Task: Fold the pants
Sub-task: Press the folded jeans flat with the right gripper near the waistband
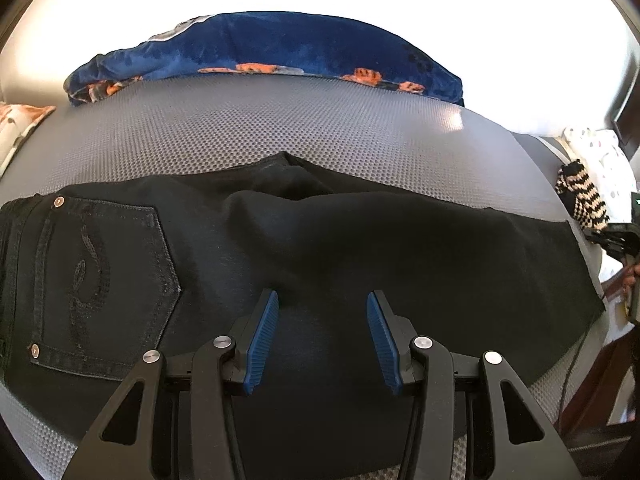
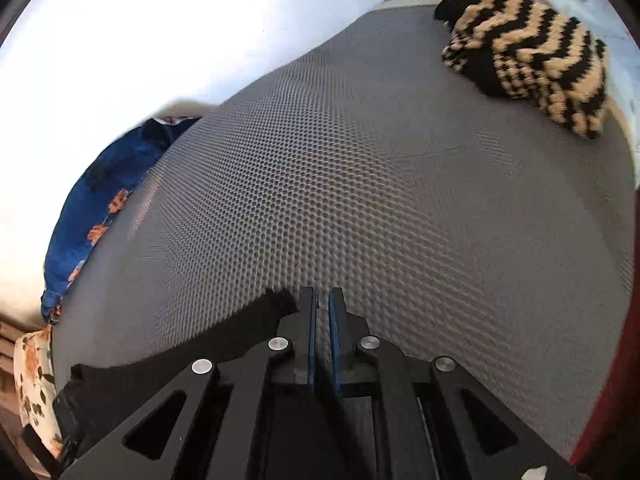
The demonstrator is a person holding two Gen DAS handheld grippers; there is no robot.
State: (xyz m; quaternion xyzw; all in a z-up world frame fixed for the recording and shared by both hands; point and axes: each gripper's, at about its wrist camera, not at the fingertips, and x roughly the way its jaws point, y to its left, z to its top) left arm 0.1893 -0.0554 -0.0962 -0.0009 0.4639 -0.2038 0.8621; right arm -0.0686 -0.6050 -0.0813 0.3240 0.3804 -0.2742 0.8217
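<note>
Black pants (image 1: 304, 248) lie folded lengthwise across the grey textured mat (image 1: 248, 128), with a back pocket (image 1: 100, 280) at the left and the leg end at the right. My left gripper (image 1: 322, 300) is open and empty, hovering over the middle of the pants. In the right wrist view my right gripper (image 2: 322, 294) is nearly shut with only a thin gap between the pads. Nothing shows between them. A corner of the black pants (image 2: 224, 340) lies just left of its fingers on the mat (image 2: 360, 184).
A blue blanket with orange print (image 1: 264, 52) lies along the mat's far edge; it also shows in the right wrist view (image 2: 96, 208). A striped black-and-tan knit item (image 2: 528, 56) sits at the mat's far right corner, also seen from the left wrist (image 1: 584, 196). A floral pillow (image 1: 16, 128) is at the left.
</note>
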